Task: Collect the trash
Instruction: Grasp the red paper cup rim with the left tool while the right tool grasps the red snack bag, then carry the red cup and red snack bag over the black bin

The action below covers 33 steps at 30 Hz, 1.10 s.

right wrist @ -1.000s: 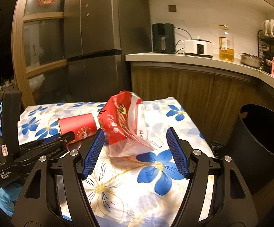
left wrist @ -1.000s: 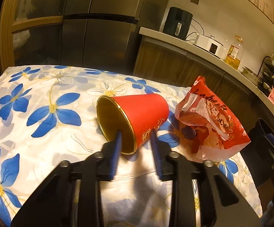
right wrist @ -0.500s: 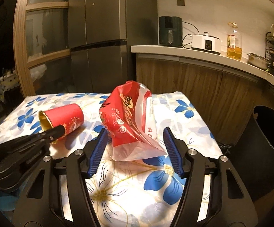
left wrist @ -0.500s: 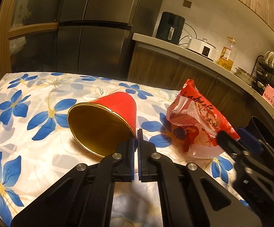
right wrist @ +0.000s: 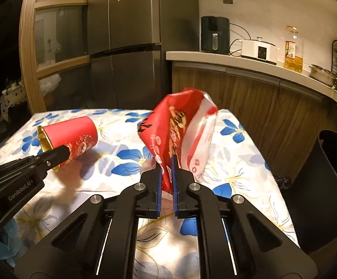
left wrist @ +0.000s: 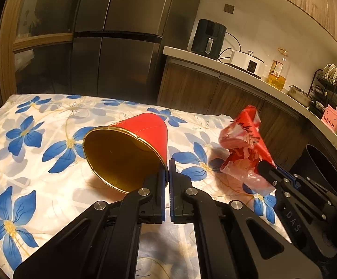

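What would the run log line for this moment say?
left gripper: shut on red cup rim | right gripper: shut on snack bag | black bin: right of table, nothing dropped yet

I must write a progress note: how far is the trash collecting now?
Done: nothing is visibly binned yet. In hand: the left gripper is shut on the red cup's rim, the right gripper on the snack bag. Left: carry both to the black bin.
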Each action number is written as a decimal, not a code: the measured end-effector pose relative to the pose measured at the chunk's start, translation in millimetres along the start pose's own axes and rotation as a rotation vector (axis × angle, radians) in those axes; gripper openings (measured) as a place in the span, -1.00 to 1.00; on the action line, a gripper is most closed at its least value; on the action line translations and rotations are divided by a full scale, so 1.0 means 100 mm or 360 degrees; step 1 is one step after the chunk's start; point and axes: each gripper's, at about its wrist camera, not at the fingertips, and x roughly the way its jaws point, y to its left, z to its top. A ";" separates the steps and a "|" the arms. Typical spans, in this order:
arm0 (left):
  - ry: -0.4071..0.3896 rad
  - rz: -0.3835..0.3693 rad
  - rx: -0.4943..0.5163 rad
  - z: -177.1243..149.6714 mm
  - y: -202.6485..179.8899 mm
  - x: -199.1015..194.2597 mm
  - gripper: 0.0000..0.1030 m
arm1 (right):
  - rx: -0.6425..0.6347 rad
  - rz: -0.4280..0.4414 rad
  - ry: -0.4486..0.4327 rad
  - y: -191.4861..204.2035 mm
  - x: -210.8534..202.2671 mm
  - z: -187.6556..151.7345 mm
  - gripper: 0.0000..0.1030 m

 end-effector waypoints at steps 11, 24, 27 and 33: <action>-0.0068 -0.0025 0.0097 0.06 -0.31 -0.28 -0.97 | 0.0110 -0.0013 -0.0146 -0.28 -0.52 0.10 -0.95; -0.0123 -0.0169 0.0282 0.08 -1.17 -0.55 -0.97 | 0.0230 -0.0124 -0.0299 -0.85 -1.25 0.13 -0.96; -0.0133 -0.0219 0.0339 0.08 -1.42 -0.58 -0.97 | 0.0257 -0.0165 -0.0334 -1.00 -1.40 0.13 -0.96; -0.0167 -0.0337 0.0457 0.08 -1.93 -0.64 -0.97 | 0.0320 -0.0280 -0.0409 -1.40 -1.71 0.13 -0.96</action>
